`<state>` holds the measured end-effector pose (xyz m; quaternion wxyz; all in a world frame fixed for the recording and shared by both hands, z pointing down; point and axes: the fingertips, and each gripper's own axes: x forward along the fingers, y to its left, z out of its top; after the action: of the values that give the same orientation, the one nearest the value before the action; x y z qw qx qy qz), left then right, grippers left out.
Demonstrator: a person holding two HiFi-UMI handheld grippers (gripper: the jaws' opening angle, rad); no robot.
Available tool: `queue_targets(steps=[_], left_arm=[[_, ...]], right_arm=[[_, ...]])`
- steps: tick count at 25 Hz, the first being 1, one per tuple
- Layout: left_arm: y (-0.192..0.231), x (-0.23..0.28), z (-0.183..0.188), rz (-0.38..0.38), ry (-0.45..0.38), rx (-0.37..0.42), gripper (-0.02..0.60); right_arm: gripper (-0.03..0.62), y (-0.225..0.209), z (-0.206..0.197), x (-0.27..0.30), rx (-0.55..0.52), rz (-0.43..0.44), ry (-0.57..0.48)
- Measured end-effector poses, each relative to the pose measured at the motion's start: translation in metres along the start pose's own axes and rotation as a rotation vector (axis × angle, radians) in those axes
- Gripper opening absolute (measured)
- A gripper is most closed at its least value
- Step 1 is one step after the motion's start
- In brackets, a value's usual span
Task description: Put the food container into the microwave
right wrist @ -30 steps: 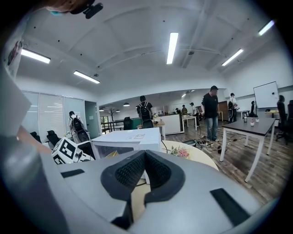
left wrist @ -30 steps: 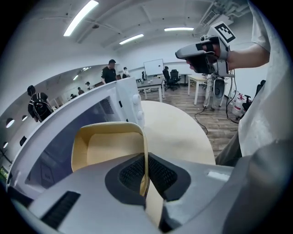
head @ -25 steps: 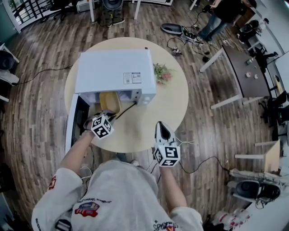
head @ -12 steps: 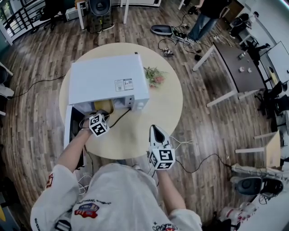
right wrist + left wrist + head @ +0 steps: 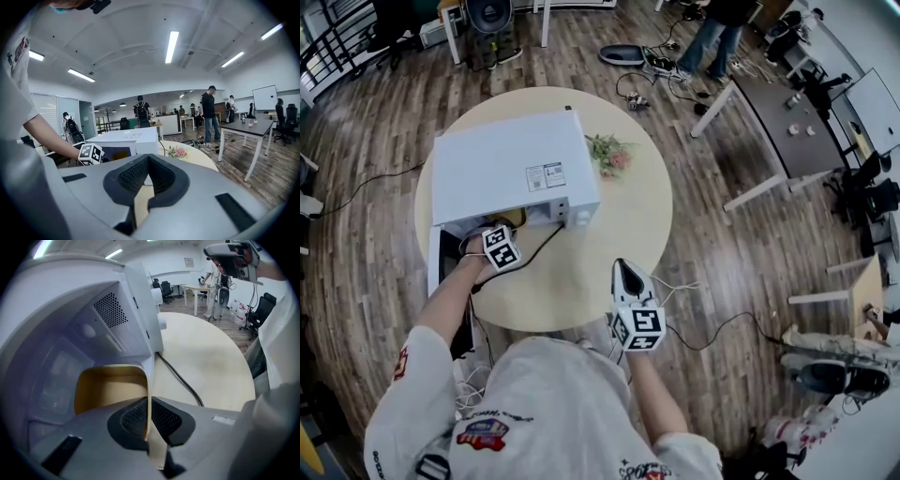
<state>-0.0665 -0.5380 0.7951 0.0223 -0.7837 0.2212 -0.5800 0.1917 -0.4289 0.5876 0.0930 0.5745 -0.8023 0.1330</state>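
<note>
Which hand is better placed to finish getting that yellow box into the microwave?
Left. The left gripper grips the wall of the food container, right at the open microwave. The right gripper is shut, empty, back near the edge of the table.

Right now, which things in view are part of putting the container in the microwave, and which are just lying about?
In the job:
microwave, door open
food container, inside its opening
left gripper, shut on the container's wall

Lying about:
flowers and black cable on the table
right gripper, shut, holding nothing
</note>
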Motion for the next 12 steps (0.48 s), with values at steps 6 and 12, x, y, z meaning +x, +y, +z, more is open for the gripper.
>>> queue_targets(steps=[6, 12], left_arm=[[0.014, 0.012, 0.004, 0.015, 0.027, -0.011, 0.012], [0.027, 0.017, 0.002, 0.023, 0.061, -0.047, 0.012]], right_arm=[[0.000, -0.011, -0.006, -0.003, 0.017, -0.024, 0.009], [0.002, -0.018, -0.004, -0.005, 0.025, -0.038, 0.012]])
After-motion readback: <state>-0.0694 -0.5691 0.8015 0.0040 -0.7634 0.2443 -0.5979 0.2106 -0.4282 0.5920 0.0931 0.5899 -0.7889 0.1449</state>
